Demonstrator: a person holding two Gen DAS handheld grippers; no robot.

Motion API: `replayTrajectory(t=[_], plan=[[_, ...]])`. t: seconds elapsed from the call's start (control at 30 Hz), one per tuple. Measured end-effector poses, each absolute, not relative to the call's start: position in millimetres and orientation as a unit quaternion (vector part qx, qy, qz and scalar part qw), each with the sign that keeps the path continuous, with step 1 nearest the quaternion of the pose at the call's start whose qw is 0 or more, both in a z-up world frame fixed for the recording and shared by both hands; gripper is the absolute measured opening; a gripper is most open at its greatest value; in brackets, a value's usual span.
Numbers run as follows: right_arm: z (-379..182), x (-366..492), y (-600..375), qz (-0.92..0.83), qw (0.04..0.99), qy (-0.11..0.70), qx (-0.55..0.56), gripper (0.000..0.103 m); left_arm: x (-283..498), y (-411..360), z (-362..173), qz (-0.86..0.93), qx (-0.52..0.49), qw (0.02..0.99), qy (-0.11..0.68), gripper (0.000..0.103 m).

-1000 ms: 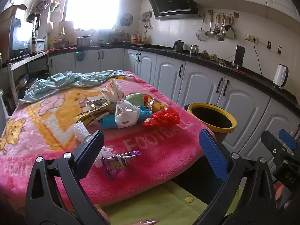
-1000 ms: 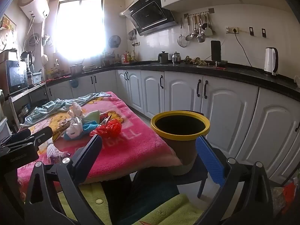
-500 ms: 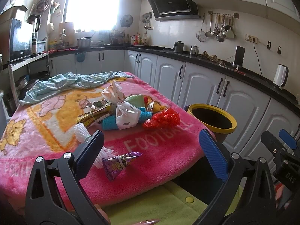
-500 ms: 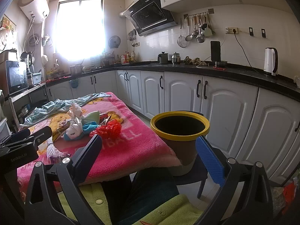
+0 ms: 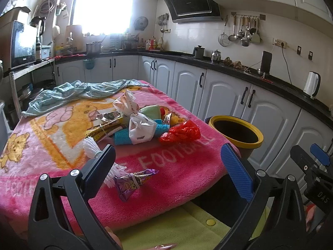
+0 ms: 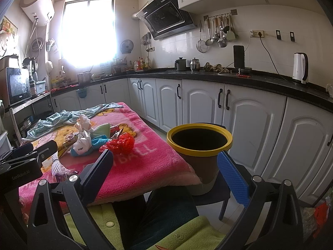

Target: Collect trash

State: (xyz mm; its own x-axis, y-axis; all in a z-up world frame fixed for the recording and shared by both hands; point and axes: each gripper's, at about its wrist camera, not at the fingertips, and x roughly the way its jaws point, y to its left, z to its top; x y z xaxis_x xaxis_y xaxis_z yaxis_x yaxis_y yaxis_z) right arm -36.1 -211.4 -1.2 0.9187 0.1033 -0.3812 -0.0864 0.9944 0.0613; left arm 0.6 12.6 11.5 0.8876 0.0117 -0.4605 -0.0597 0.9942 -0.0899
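Note:
Trash lies heaped on the pink blanket (image 5: 170,166): a red plastic bag (image 5: 180,133), a white plastic bag (image 5: 141,130), a crumpled white paper bag (image 5: 127,104), a yellow wrapper (image 5: 104,129) and a blue cloth (image 5: 122,136). Closer to me lies a purple snack wrapper (image 5: 133,181). My left gripper (image 5: 166,167) is open, just short of that wrapper, holding nothing. A yellow-rimmed bin (image 6: 199,140) stands on a stool beside the table. My right gripper (image 6: 166,171) is open and empty in front of the bin, over the table corner.
A light blue garment (image 5: 79,92) lies across the far end of the table. White cabinets (image 6: 249,125) under a black counter run along the right. The person's green-clad lap (image 6: 166,233) fills the foreground. A white bristly item (image 5: 91,148) lies by my left finger.

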Motion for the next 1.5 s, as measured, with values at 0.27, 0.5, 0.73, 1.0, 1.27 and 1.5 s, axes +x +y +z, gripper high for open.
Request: replayTrajectory(t=[0.27,0.5,0.73,1.0,1.27,1.5], plan=[[-1.2,-35.6,-210.8,0.049,0.979,0.196,0.021,0.097,0.5,13.5,11.7,0.019,-0.051,0.97,0.236,0.093],[-1.6,-35.0,-210.0,0.049,0.979,0.196,0.021,0.097,0.6,14.5,12.2,0.019,-0.051,0.97,0.236,0.093],[-2.5,-33.8,-208.6,0.049,0.979,0.197,0.021,0.097,-0.5,11.4,10.3,0.019,-0.05,0.97,0.235,0.093],[0.0,-33.7,-206.5,0.055,0.979,0.198,0.015,0.097,-1.0,10.3,9.0,0.02,-0.05,0.97,0.235,0.093],[-1.2,-14.0,-185.7,0.098,0.973,0.21,-0.003,0.097,0.7,27.0,11.1,0.044,-0.062,0.97,0.232,0.093],[1.1,3.7,-160.2,0.145,0.963,0.227,-0.02,0.097,3.1,66.0,12.0,0.109,-0.096,0.961,0.234,0.093]])
